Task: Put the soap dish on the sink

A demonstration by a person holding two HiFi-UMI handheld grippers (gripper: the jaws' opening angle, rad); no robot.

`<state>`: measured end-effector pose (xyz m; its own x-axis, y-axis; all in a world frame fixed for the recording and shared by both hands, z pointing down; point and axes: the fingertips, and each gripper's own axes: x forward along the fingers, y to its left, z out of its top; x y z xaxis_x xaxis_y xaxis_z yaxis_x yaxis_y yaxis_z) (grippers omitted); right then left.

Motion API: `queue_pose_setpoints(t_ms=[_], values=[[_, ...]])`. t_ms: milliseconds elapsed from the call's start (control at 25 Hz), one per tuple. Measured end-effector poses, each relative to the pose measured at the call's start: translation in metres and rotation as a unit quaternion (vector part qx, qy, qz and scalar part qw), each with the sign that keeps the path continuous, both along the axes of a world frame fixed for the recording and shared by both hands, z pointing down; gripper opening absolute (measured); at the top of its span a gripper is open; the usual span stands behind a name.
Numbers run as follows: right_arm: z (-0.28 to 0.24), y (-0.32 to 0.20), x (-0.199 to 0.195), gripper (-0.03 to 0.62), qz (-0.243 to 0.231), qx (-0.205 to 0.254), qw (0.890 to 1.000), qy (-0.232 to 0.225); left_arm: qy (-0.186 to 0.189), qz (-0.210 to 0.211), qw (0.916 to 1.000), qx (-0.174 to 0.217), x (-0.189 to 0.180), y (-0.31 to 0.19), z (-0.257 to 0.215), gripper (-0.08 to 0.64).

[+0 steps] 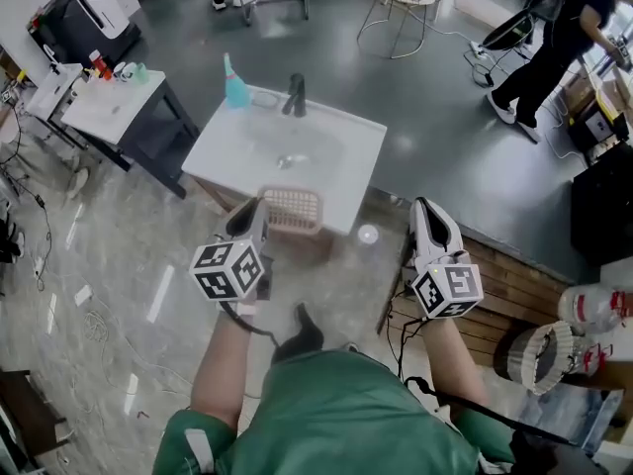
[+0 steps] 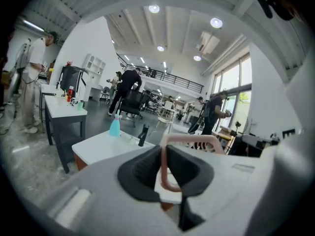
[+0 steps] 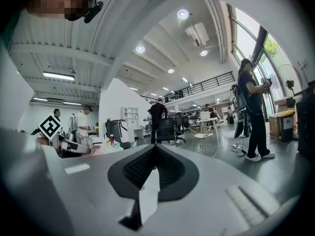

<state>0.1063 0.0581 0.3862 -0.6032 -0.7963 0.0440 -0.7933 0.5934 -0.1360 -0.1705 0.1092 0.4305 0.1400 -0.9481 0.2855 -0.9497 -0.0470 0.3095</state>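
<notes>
1. Pink soap dish [image 1: 292,209] is held off the sink, and in the head view it overlaps the near edge of the white sink [image 1: 341,181].
2. Left gripper [image 1: 255,216]: fingers are clamped narrowly on the dish's rim.
3. Right gripper [image 1: 427,211]: fingers are pressed together with nothing between them; it sits right of the sink.
4. Black faucet [image 1: 295,95] and blue spray bottle [image 1: 235,85] stand at the sink's far edge.

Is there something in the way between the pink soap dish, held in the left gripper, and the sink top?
Nothing visible is. The left gripper holds the soap dish by its rim at the near edge of the sink. The spray bottle and faucet stand at the far edge.
</notes>
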Motion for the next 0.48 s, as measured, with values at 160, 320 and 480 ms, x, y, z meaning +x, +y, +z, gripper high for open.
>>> queue_pose_setpoints(t_ms=[160,320,480], values=[[-0.001,-0.017,-0.026,0.002,0.012,0.000,1.000,0.006,0.005,0.010,0.9999,0.001,-0.028,-0.021,0.003,0.038],[-0.005,-0.026,-0.047,0.002,0.025,0.003,1.000,0.010,0.011,0.024,0.9997,0.002,-0.049,-0.039,0.005,0.038],[-0.004,-0.034,-0.059,0.002,0.034,0.001,0.999,0.015,0.018,0.039,0.9991,0.003,-0.058,-0.054,0.007,0.038]])
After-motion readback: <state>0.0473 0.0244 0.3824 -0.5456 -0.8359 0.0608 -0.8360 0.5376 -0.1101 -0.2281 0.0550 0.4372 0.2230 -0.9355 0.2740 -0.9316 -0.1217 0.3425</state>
